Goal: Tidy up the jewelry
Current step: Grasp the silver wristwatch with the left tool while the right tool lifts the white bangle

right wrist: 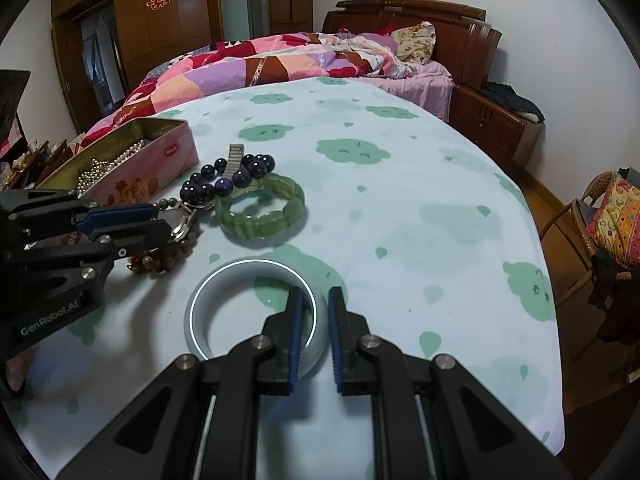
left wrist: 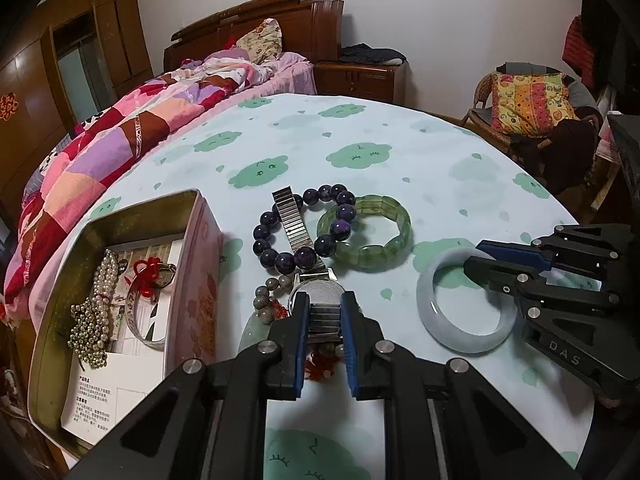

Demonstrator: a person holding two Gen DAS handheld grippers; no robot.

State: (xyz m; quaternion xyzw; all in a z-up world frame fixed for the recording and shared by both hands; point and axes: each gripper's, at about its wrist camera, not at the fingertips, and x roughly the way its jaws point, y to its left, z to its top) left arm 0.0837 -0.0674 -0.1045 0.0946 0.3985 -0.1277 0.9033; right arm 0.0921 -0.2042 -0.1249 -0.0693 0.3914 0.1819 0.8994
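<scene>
On the table [left wrist: 400, 140], covered in a pale cloth printed with green clouds, the jewelry lies in a loose cluster at the centre of the left wrist view: a purple bead bracelet [left wrist: 280, 258] draped over the metal band of a wristwatch [left wrist: 316, 292], and overlapping a green stone bracelet [left wrist: 372, 256] just to its right. A string of small grey-brown beads [left wrist: 266, 302] with red tassels crowds the watch's left side, partly under the fingers. At the left edge of the frame sits an open pink tin [left wrist: 196, 292] holding pearl strands [left wrist: 105, 276], a chain of gold beads, a silver bangle and paper cards. A bed with a patchwork quilt [left wrist: 120, 136] fills the upper left, and a wicker chair with a bright cushion stands at the upper right. The left gripper [left wrist: 325, 308] has its fingers narrowly parted and pressed against either side of the watch band just below the face. The right gripper [right wrist: 314, 304], in its own view, straddles the near-right rim of a pale jade bangle [right wrist: 200, 300] lying flat on the cloth, one finger inside the ring and one outside, a slim gap remaining, so it is not clamped.
</scene>
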